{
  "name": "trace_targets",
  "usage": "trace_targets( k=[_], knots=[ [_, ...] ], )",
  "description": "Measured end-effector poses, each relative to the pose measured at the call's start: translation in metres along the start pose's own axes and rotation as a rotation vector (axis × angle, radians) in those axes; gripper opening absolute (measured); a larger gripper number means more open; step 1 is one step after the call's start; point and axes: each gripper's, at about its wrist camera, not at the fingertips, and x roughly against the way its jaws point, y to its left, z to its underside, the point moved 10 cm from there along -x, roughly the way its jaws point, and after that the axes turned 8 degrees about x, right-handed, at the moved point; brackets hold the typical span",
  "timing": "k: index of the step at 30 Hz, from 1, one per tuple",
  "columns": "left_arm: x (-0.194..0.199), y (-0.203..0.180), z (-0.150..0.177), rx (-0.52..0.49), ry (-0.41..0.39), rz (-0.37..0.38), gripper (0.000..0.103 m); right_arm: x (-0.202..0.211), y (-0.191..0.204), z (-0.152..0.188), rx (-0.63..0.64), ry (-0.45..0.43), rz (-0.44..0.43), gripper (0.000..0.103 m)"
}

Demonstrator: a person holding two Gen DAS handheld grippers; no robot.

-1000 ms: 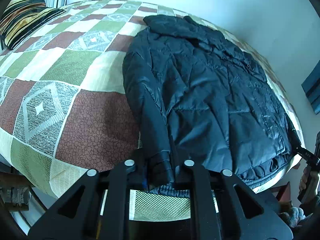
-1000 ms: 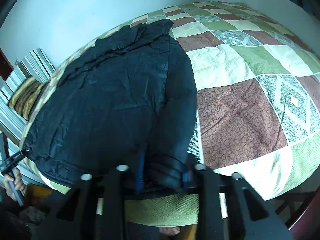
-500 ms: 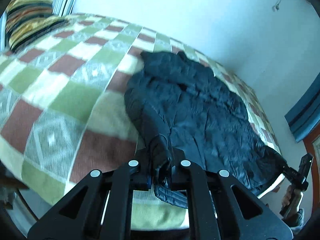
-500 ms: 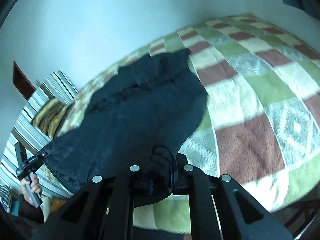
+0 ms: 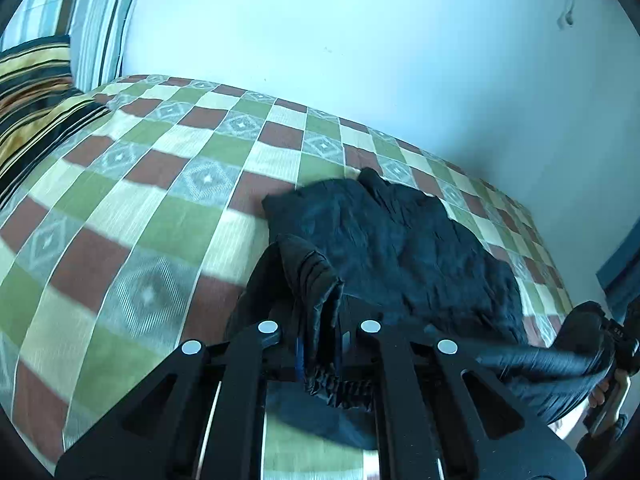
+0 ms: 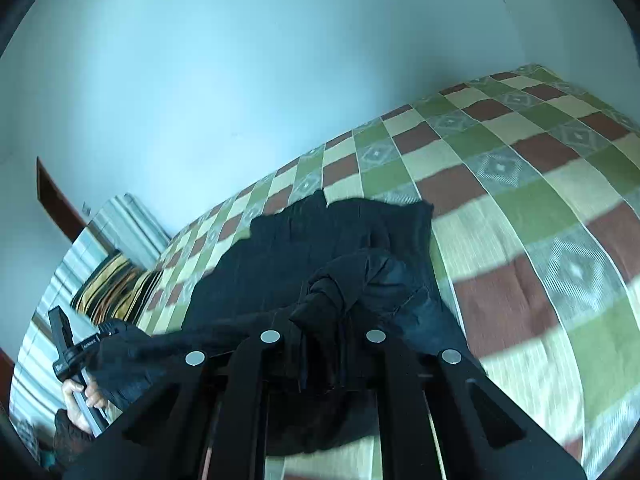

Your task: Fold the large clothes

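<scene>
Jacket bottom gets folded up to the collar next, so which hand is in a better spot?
Neither, probably: the left gripper and right gripper each clamp a bottom corner of the jacket, lifted level above the bed.

Both grippers are raised side by side; the left gripper [image 5: 320, 344] and right gripper [image 6: 322, 356] are each clamped on fabric.

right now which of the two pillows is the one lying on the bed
The dark pillow with gold stripes; the pale blue-and-brown striped pillow stands upright behind it against the wall.
</scene>
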Motion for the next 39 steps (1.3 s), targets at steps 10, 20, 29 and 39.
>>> trace_targets(
  k=[10,20,29,39],
  knots=[
    [-0.124,0.01,-0.03,-0.035,0.09,-0.118,0.009,-0.114,-0.049,-0.018,-0.035,0.116,0.132,0.01],
    [-0.182,0.02,-0.018,-0.073,0.145,-0.176,0.011,-0.167,-0.077,0.004,-0.05,0.206,0.188,0.011],
    [-0.141,0.018,-0.041,-0.035,0.066,-0.118,0.057,-0.139,-0.066,-0.008,-0.049,0.171,0.162,0.038],
    [-0.11,0.033,-0.045,-0.069,0.033,-0.131,0.064,-0.102,-0.056,-0.015,0.028,0.129,0.157,0.074]
  ],
)
